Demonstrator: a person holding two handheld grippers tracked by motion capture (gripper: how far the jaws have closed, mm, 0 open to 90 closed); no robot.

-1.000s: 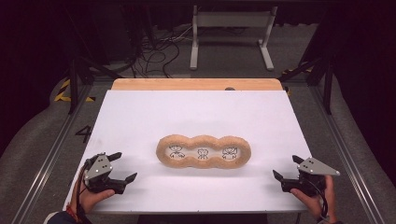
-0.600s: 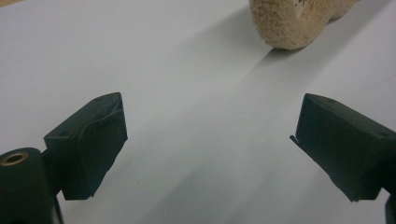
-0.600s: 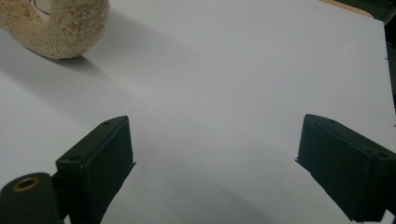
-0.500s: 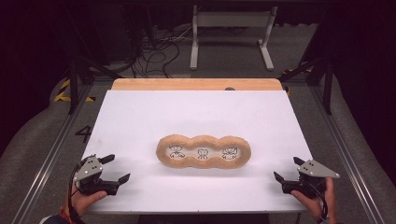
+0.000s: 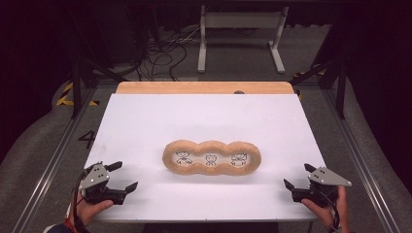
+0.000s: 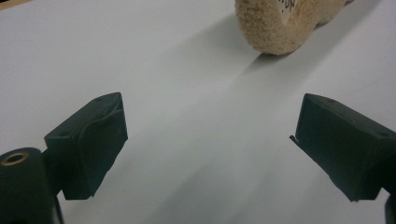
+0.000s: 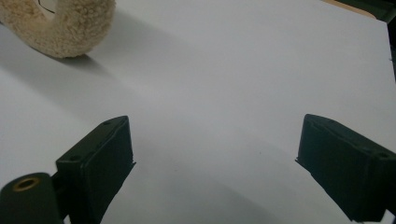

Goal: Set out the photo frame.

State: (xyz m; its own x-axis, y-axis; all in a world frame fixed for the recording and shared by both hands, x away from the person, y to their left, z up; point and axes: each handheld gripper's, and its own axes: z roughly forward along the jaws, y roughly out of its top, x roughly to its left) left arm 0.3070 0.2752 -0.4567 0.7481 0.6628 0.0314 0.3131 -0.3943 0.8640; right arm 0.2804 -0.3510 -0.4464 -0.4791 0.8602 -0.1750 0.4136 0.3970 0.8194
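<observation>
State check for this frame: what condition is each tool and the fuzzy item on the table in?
Left tool: open, holding nothing, low over the table's near left corner.
Right tool: open, holding nothing, near right corner.
Fuzzy three-ring pad: lying flat mid-table, untouched, apart from both tools.
White table: otherwise bare.

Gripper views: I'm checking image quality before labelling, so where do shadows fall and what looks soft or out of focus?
Left gripper view: the fleecy three-hole cushion casts a soft diagonal shadow toward the camera; the left tool has slightly blurred jaw edges. Right gripper view: the cushion shades the white table sheet beneath it. High view: surroundings are dark, the sheet evenly lit.
</observation>
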